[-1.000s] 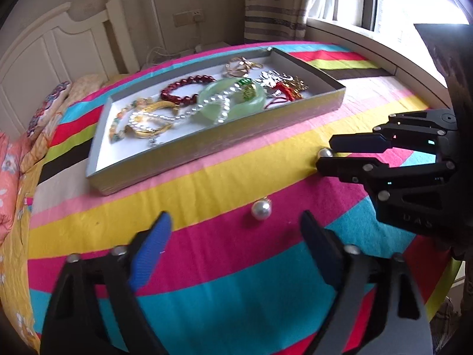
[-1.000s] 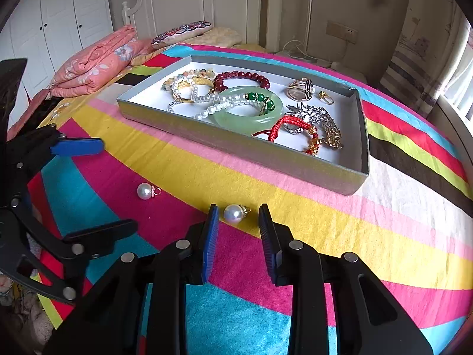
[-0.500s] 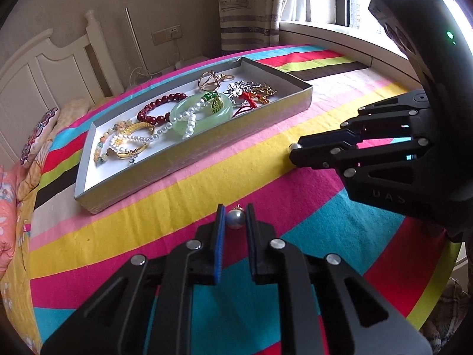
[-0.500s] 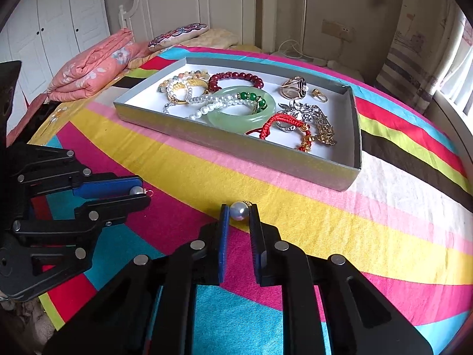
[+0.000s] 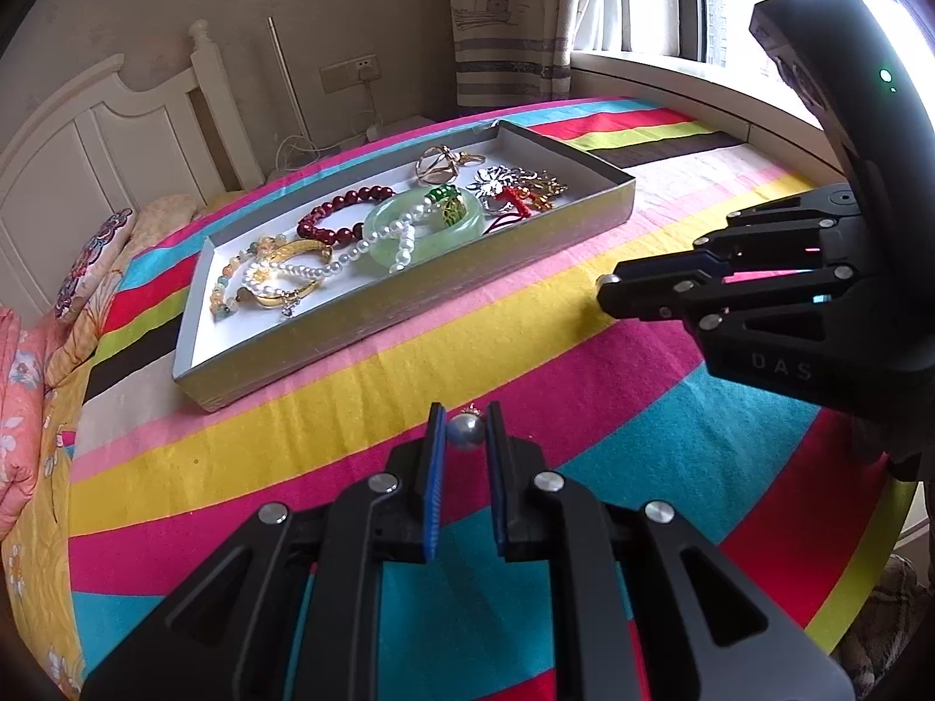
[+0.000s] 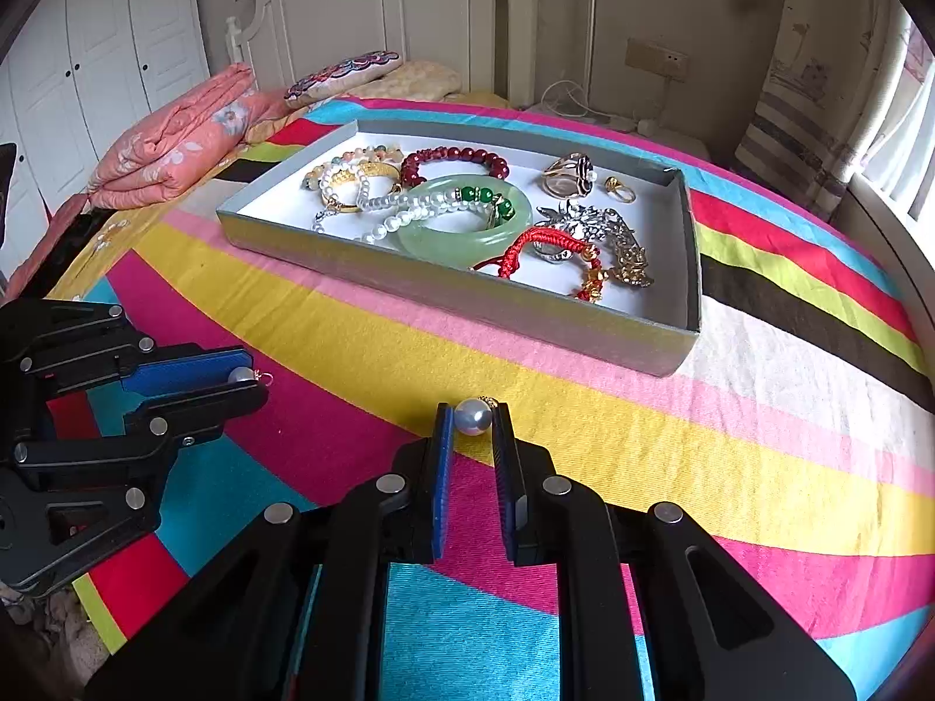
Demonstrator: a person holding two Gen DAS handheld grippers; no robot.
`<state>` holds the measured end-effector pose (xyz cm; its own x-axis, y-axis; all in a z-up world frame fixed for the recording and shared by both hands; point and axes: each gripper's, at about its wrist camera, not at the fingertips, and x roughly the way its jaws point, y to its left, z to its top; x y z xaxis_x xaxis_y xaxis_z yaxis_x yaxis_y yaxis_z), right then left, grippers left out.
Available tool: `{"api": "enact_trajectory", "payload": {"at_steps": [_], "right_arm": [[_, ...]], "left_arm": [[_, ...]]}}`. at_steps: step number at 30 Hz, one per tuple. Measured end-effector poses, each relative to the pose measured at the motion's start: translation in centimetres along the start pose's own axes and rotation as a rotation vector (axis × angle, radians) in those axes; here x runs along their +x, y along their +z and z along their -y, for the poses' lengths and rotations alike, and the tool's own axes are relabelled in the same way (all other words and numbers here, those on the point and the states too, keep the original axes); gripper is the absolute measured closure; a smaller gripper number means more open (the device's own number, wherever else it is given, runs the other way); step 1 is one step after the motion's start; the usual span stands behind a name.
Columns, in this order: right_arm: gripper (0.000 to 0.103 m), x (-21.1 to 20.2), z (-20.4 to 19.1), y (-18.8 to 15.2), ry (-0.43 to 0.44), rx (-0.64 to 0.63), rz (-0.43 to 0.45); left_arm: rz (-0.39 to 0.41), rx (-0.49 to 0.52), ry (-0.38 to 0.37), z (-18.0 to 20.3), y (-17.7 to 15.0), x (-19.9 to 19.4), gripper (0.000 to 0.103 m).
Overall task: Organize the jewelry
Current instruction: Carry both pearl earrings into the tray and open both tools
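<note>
My left gripper (image 5: 464, 429) is shut on a pearl earring (image 5: 465, 429) and holds it above the striped bedspread. My right gripper (image 6: 472, 417) is shut on a second pearl earring (image 6: 473, 416). Each gripper also shows in the other's view: the right gripper (image 5: 608, 286) with its pearl at the tip, the left gripper (image 6: 248, 377) with its pearl. A grey jewelry tray (image 5: 409, 304) (image 6: 467, 298) lies beyond both. It holds a green jade bangle (image 6: 467, 233), a pearl necklace (image 6: 397, 213), a red bead bracelet (image 6: 453, 160), a gold bangle, rings and a red cord bracelet.
The tray sits on a bed with a bright striped cover (image 5: 526, 362). A white headboard (image 6: 380, 17) and folded pink quilt (image 6: 175, 134) are behind. A window sill (image 5: 672, 82) and curtain run along the right side.
Both grippers closed on the pearl earrings that lay on the bedspread and have lifted them, moving closer to the tray.
</note>
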<state>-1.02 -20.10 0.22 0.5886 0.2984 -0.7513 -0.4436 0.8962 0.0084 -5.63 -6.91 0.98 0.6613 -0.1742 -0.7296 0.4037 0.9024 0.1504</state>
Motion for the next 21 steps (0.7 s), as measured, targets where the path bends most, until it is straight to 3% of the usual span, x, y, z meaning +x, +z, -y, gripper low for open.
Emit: {"api": "enact_trajectory", "payload": {"at_steps": [21], "right_arm": [[0.088,-2.7,-0.6,1.0,0.001,0.005,0.106]], "left_arm": [[0.034,-0.157,0.124,-4.6,0.5,-2.0,0.09]]}}
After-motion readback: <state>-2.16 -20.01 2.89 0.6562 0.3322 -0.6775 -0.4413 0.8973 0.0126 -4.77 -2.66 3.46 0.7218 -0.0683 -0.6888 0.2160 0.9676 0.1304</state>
